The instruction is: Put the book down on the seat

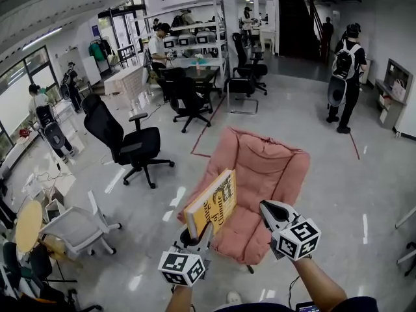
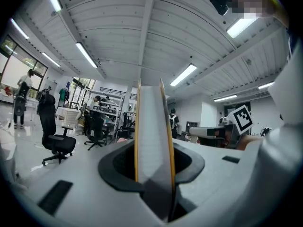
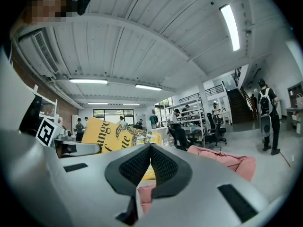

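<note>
A yellow book (image 1: 211, 203) stands upright on its edge in my left gripper (image 1: 195, 237), which is shut on its lower end. In the left gripper view the book (image 2: 151, 131) shows edge-on, its pages clamped between the two jaws (image 2: 152, 167). It hangs over the near left edge of a pink cushioned seat (image 1: 263, 168). To the right of the book, my right gripper (image 1: 268, 208) hovers over the seat's near edge with its pads closed together and nothing between them (image 3: 150, 148). From that side the book's cover (image 3: 106, 134) and the pink seat (image 3: 229, 161) are both visible.
A black office chair (image 1: 133, 145) stands left of the seat and a white chair (image 1: 78, 227) at the near left beside a round wooden table (image 1: 28, 225). More chairs and desks (image 1: 195, 64) are at the back. A person with a backpack (image 1: 348, 77) stands at the far right.
</note>
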